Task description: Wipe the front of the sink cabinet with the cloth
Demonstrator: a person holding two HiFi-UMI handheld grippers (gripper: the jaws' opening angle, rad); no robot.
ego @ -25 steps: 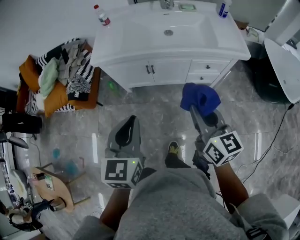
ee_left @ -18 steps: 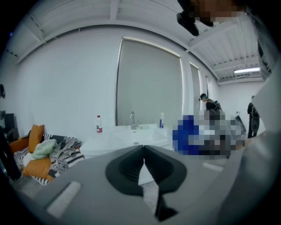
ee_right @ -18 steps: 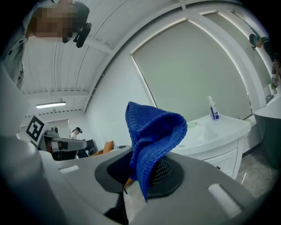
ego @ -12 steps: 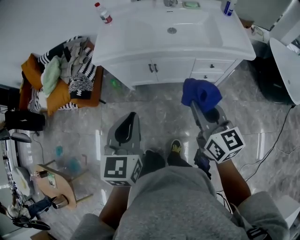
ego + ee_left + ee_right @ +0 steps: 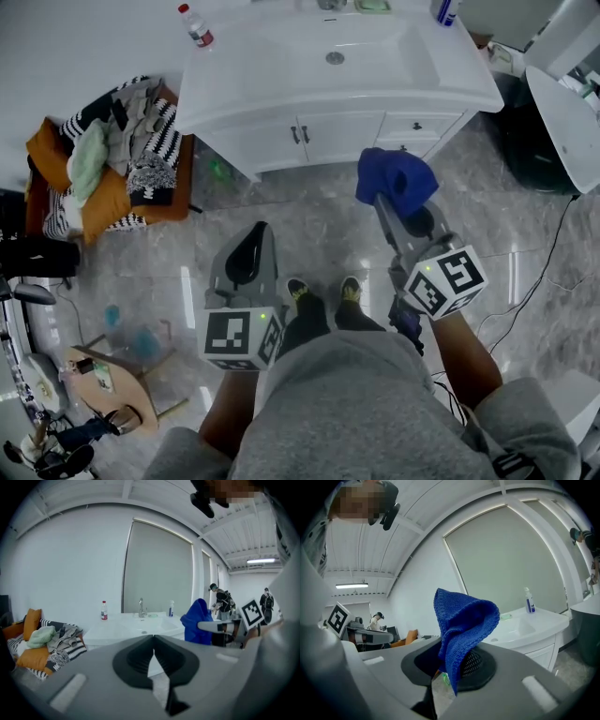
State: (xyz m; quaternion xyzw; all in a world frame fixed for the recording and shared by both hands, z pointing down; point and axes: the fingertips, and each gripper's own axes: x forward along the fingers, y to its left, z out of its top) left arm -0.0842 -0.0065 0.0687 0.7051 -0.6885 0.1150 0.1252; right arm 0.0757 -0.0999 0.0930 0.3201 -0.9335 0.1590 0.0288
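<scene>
The right claw (image 5: 449, 670) is clenched on an edge of the cloth (image 5: 464, 616), which bunches above its tips: light, soft, floppy knit, probably best pinched across a thick fold. The cabinet (image 5: 328, 141) stands ahead, apart; the left claw (image 5: 153, 641) is closed on nothing.

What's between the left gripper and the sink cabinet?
Only bare grey floor, seen in the head view, lies between the left gripper and the sink cabinet.

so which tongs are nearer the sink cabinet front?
Right. The right tongs, shut on the blue cloth, are out ahead, facing the drawer side of the sink cabinet front. The left tongs hang farther back, shut and empty, over the floor.
</scene>
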